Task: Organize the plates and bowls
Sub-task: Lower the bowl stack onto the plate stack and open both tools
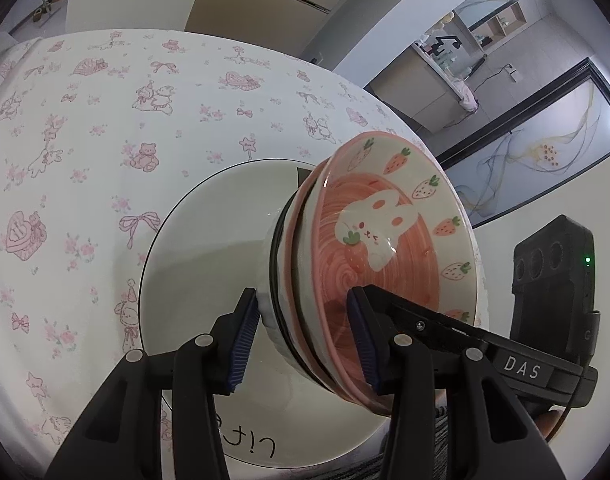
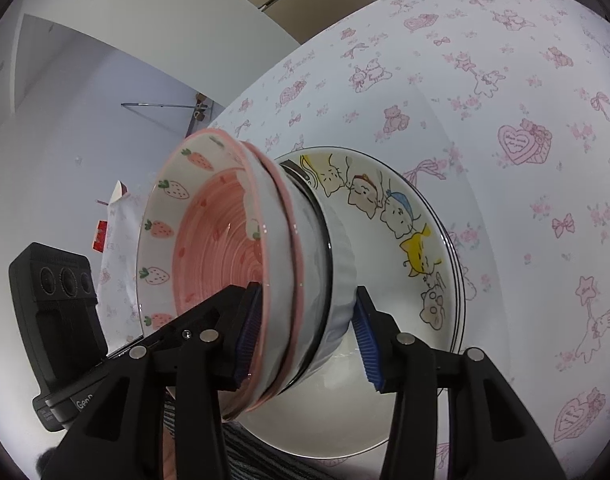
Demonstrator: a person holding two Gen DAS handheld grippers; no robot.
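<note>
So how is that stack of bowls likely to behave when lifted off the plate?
Probably heavy for its size: the stack of bowls looks like three nested ceramic pieces. Likely slippery and breakable, given the glossy glaze. The bowls might shift against each other, since the left gripper and right gripper each clamp only one side.

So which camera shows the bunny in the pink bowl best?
The left wrist view: the bunny faces the camera inside the top pink bowl. The right wrist view sees that bowl more from the side, so only a white sliver of the bunny shows.
</note>
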